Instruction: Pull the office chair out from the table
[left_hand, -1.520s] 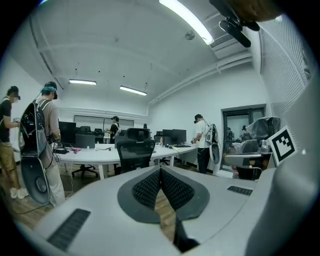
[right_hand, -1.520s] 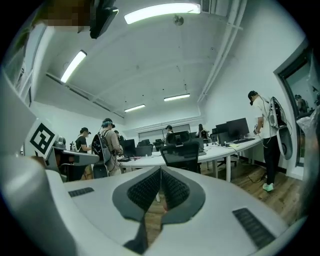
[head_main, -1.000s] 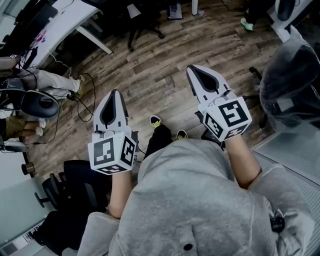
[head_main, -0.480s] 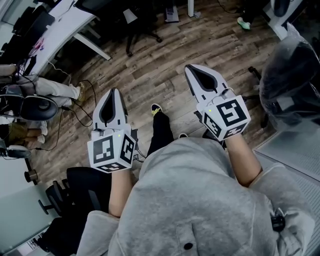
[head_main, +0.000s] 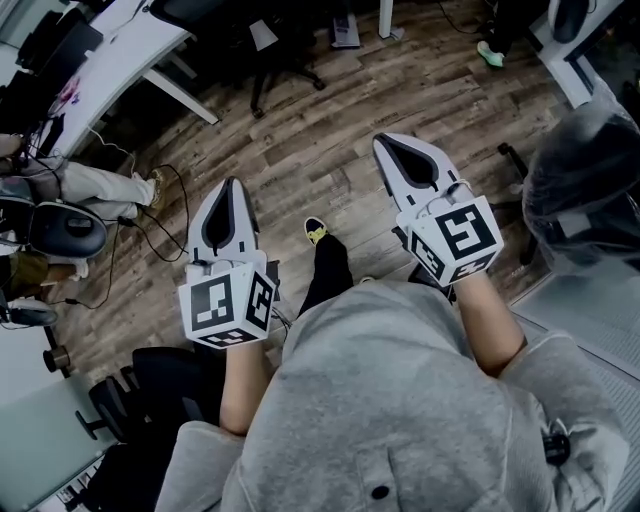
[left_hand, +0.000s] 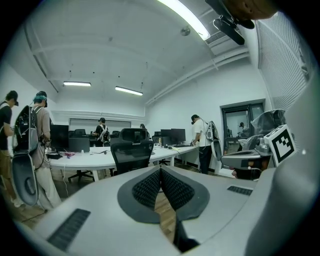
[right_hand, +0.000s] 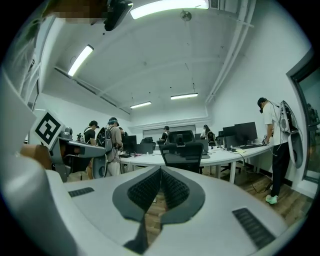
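A black office chair (head_main: 285, 45) stands tucked under the white table (head_main: 120, 50) at the top of the head view, some way beyond both grippers. My left gripper (head_main: 228, 186) and right gripper (head_main: 386, 142) are held out side by side above the wooden floor, pointing toward it, both shut and empty. In the left gripper view the chair (left_hand: 131, 152) faces me with its back, just above the shut left gripper (left_hand: 160, 170), with the table (left_hand: 90, 159) behind it. In the right gripper view the chair (right_hand: 184, 152) stands beyond the shut right gripper (right_hand: 161, 170), in front of the table (right_hand: 225, 156).
A plastic-wrapped chair (head_main: 585, 170) stands close on the right. Another black chair (head_main: 150, 400) is at my lower left. People (head_main: 80, 185) stand at the left, and a person (left_hand: 202, 145) stands by the table's right end. Cables (head_main: 170, 215) lie on the floor.
The person has stepped forward, one foot now ahead between the grippers. Both grippers moved with the body toward the table and chair and stayed shut.
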